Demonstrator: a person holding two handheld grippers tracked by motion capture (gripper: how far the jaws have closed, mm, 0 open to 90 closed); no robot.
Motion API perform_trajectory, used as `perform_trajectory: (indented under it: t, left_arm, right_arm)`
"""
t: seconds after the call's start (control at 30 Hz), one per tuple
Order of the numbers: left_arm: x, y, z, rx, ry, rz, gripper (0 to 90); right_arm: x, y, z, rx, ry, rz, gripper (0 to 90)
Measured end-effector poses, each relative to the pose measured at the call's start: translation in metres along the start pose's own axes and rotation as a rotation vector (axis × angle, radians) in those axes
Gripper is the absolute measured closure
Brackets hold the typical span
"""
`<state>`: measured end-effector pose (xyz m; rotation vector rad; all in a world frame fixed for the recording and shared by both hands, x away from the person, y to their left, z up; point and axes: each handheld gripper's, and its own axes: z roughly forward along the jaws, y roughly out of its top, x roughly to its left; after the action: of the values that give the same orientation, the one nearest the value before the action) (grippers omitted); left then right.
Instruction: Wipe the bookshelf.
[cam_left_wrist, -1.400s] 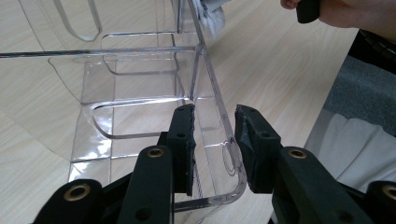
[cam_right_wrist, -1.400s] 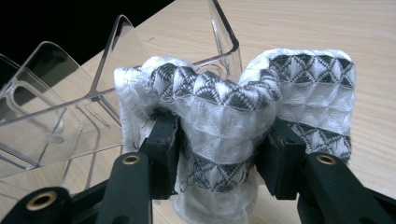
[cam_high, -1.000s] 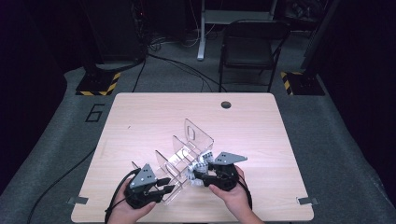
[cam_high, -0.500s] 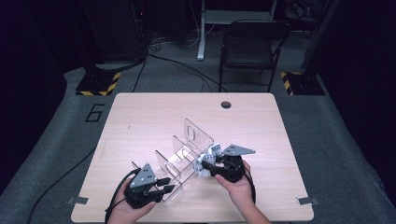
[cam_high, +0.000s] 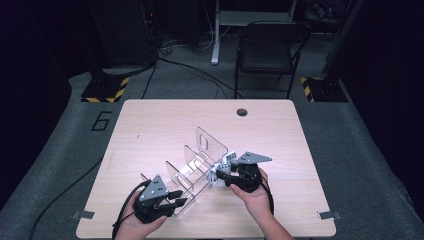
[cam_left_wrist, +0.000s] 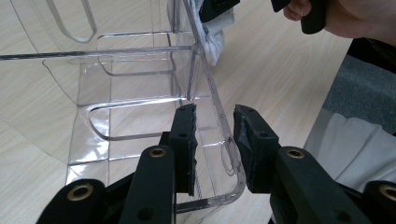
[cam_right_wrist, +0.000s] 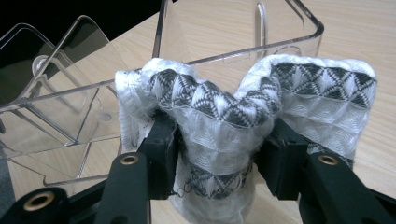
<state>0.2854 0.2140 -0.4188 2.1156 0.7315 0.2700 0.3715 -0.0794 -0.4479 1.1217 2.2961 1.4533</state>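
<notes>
A clear acrylic rack (cam_high: 197, 160) with several upright dividers stands on the wooden table (cam_high: 150, 130), near the front. My left gripper (cam_high: 176, 198) is at its near end. In the left gripper view the jaws (cam_left_wrist: 215, 126) straddle the rack's side wall (cam_left_wrist: 212, 93), and a gap shows at the left pad. My right gripper (cam_high: 225, 176) is at the rack's right side, shut on a folded white cloth (cam_high: 222, 167) with black triangle bands. In the right gripper view the cloth (cam_right_wrist: 224, 116) bunches between the jaws, just in front of the rack (cam_right_wrist: 210, 28).
A round cable hole (cam_high: 242, 112) sits near the table's far edge. A black chair (cam_high: 270, 50) stands on the floor beyond it. The table's near edge lies just behind both hands. The person's right hand (cam_left_wrist: 355, 18) shows in the left gripper view.
My right gripper has shifted a little to the right and away along the rack's side, with the cloth still in it. The left gripper has stayed put.
</notes>
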Motion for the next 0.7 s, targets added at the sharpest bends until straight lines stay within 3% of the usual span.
perform_trajectory:
  t: [0.1, 0.17, 0.2, 0.23, 0.27, 0.3, 0.37, 0.43, 0.5, 0.57, 0.63, 0.7]
  left_arm:
    - [0.000, 0.000, 0.001, -0.005, 0.004, -0.004, 69.4]
    - [0.001, 0.000, 0.001, 0.002, -0.002, 0.003, 69.4]
    - [0.001, 0.000, 0.001, 0.002, -0.002, 0.003, 69.4]
    - [0.000, 0.000, 0.001, -0.001, 0.002, 0.005, 69.4]
    - [0.000, 0.000, 0.001, -0.001, 0.002, 0.005, 69.5]
    - [0.000, 0.000, 0.001, 0.004, -0.003, 0.008, 69.4]
    - [-0.001, 0.000, 0.000, 0.004, -0.002, 0.009, 69.5]
    - [-0.001, 0.000, -0.001, 0.001, -0.004, 0.007, 69.4]
    - [-0.001, 0.000, -0.001, -0.003, -0.004, 0.005, 69.5]
    - [0.000, 0.000, -0.001, 0.001, -0.003, 0.006, 69.4]
    - [0.000, 0.000, -0.001, -0.003, 0.001, 0.004, 69.4]
    - [0.000, -0.001, 0.001, -0.010, 0.006, 0.000, 69.5]
  right_arm:
    - [0.008, -0.001, 0.001, 0.006, 0.002, -0.015, 52.0]
    - [0.025, -0.005, 0.001, 0.011, 0.055, -0.034, 52.1]
    - [0.025, -0.005, 0.001, 0.011, 0.055, -0.034, 52.1]
    - [0.034, -0.007, 0.000, 0.016, 0.070, -0.065, 52.2]
    - [0.034, -0.007, 0.000, 0.016, 0.070, -0.065, 52.2]
    - [0.040, -0.008, -0.001, 0.018, 0.070, -0.105, 52.4]
    - [0.039, -0.008, 0.000, 0.011, 0.067, -0.110, 52.6]
    - [0.026, -0.005, -0.002, 0.005, 0.045, -0.058, 52.6]
    - [0.021, -0.004, -0.002, -0.001, 0.030, -0.045, 52.6]
    - [0.011, -0.003, -0.003, -0.008, 0.011, -0.001, 52.3]
    - [0.011, -0.003, -0.003, -0.013, 0.023, 0.022, 52.4]
    - [0.019, -0.004, -0.002, -0.004, 0.031, -0.002, 52.3]
